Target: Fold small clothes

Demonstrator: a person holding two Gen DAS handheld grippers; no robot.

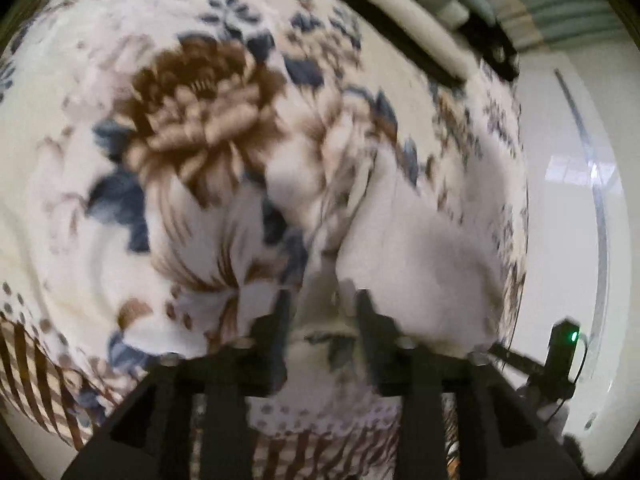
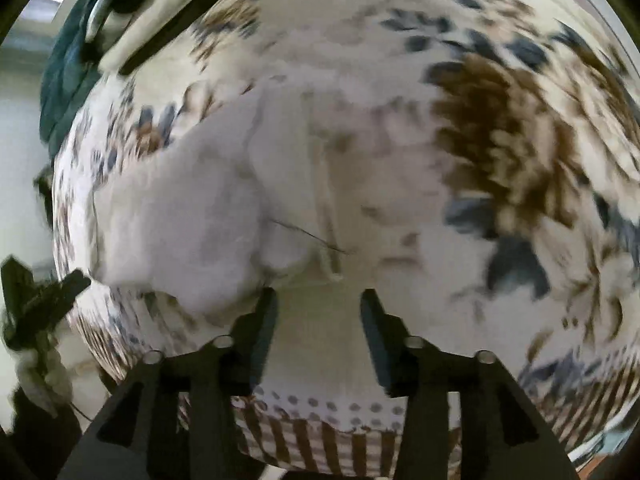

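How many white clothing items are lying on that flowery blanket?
1 that I can make out: a white garment bunched on the floral blanket, just ahead of both grippers. The frames are blurred, so folds could hide another piece.

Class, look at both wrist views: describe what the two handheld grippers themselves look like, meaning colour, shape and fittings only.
Both the left gripper and the right gripper are matte black, with two flat, tapering fingers on angular black brackets, fastened with round silver bolts. No cables, markings or sleeves show on them.

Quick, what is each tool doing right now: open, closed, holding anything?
Left tool: open, white garment at its tips, not gripped.
Right tool: open, holding nothing.
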